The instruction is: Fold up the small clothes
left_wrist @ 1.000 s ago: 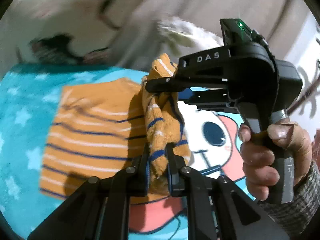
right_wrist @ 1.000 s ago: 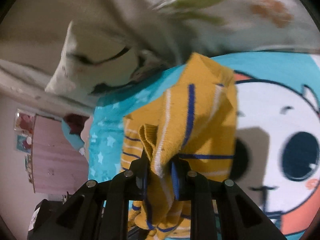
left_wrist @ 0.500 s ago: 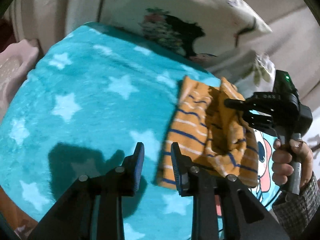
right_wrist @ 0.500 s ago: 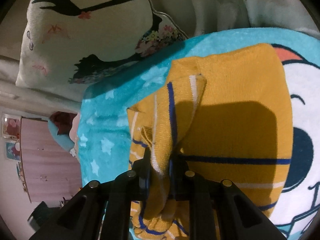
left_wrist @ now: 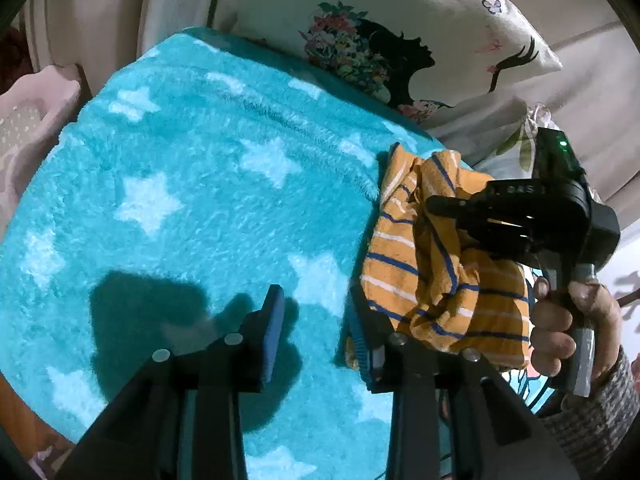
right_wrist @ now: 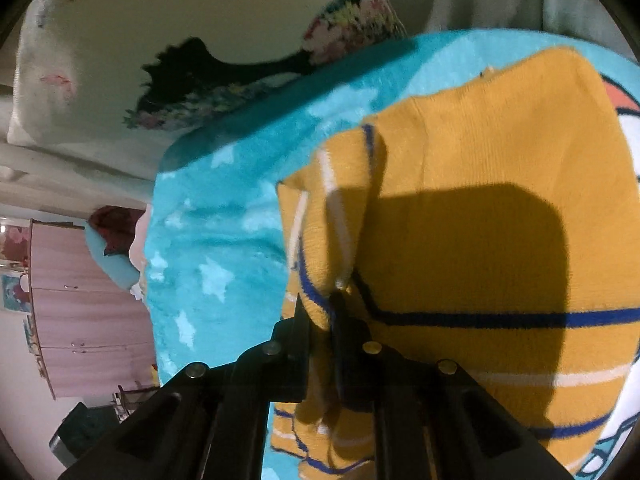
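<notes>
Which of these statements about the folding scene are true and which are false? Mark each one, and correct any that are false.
1. The left gripper holds a fold of the orange striped garment. False: its jaws are opening with nothing between them, and it sits over the blanket beside the garment.
2. The right gripper has a fold of the garment between its fingers. True.
3. The garment lies on a turquoise blanket with pale stars. True.
4. The garment's stripes are red and green. False: they are blue and white.
5. A pillow printed with a black silhouette and flowers lies beyond the blanket. True.
</notes>
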`<state>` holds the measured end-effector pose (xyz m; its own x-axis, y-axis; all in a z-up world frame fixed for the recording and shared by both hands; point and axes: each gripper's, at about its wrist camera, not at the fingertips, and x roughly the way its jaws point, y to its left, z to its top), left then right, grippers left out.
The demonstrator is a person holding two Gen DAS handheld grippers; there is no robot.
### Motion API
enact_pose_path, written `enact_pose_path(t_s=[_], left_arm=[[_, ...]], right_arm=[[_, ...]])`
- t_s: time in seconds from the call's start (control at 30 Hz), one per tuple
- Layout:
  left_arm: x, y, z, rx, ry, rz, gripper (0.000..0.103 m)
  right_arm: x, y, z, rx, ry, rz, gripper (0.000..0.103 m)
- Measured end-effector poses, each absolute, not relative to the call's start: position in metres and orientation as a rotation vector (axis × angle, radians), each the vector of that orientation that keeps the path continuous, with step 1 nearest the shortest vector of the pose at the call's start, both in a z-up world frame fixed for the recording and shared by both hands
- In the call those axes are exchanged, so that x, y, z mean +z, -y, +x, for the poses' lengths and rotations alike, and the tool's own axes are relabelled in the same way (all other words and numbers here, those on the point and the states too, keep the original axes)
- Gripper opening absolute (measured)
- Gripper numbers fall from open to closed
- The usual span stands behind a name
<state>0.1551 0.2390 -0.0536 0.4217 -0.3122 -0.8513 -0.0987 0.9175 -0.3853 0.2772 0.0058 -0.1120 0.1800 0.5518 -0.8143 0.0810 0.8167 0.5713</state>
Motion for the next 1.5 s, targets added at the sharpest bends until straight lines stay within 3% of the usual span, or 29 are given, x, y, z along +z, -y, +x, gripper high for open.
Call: enact_pose_path(t_s=[0.07, 0.13, 0.2, 0.33, 0.43, 0.47, 0.5, 0.6, 0.7, 0.9, 1.17, 1.33, 1.4, 1.5], left_arm=[[-0.053, -0.239, 0.158, -0.137, -1.137, -0.409, 0.033], [-0.053, -0.239, 0.160, -0.137, -1.135, -0.409, 0.035], [-0.052, -0.239, 0.163, -0.131, -1.130, -0.412, 0.039], [-0.056, -0.239, 0.168, -0.134, -1.141, -0.432, 0.042], [-0.056, -0.240, 0.168, -0.137, -1.148, -0.432, 0.042], [-0.056, -0.240, 0.168, -0.136, -1.147, -0.429, 0.042], [-0.055, -0.241, 0.167, -0.134, -1.146, -0.427, 0.042], [-0.053, -0.249, 0.164, -0.118, -1.138, -0.429, 0.044], [-0.052, -0.260, 0.163, -0.093, -1.133, -0.451, 0.048], [-0.054, -0.269, 0.164, -0.076, -1.139, -0.463, 0.048], [-0.058, -0.260, 0.166, -0.084, -1.153, -0.439, 0.048], [-0.053, -0.248, 0.177, -0.105, -1.143, -0.429, 0.050], [-0.048, -0.240, 0.181, -0.113, -1.134, -0.407, 0.057], [-0.040, -0.224, 0.189, -0.155, -1.128, -0.372, 0.059]], right_arm=[[-0.101, -0.008, 0.272, 0.370, -1.334, 0.513, 0.017], [-0.087, -0.013, 0.264, 0.368, -1.326, 0.419, 0.029], [-0.076, -0.021, 0.252, 0.338, -1.314, 0.298, 0.050], [-0.076, -0.044, 0.226, 0.229, -1.298, 0.056, 0.057], [-0.098, -0.067, 0.217, 0.120, -1.276, -0.204, 0.057], [-0.102, -0.072, 0.215, 0.099, -1.257, -0.256, 0.052], [-0.103, -0.075, 0.213, 0.083, -1.237, -0.289, 0.037], [-0.095, -0.060, 0.215, 0.123, -1.231, -0.173, 0.021], [-0.080, -0.039, 0.222, 0.181, -1.249, 0.020, 0.015], [-0.081, -0.049, 0.233, 0.263, -1.291, 0.215, 0.009], [-0.112, -0.051, 0.233, 0.289, -1.338, 0.356, 0.009], [-0.118, -0.031, 0.227, 0.404, -1.322, 0.522, 0.012], [-0.105, -0.018, 0.219, 0.436, -1.276, 0.570, 0.015], [-0.072, 0.007, 0.196, 0.509, -1.164, 0.619, 0.020]])
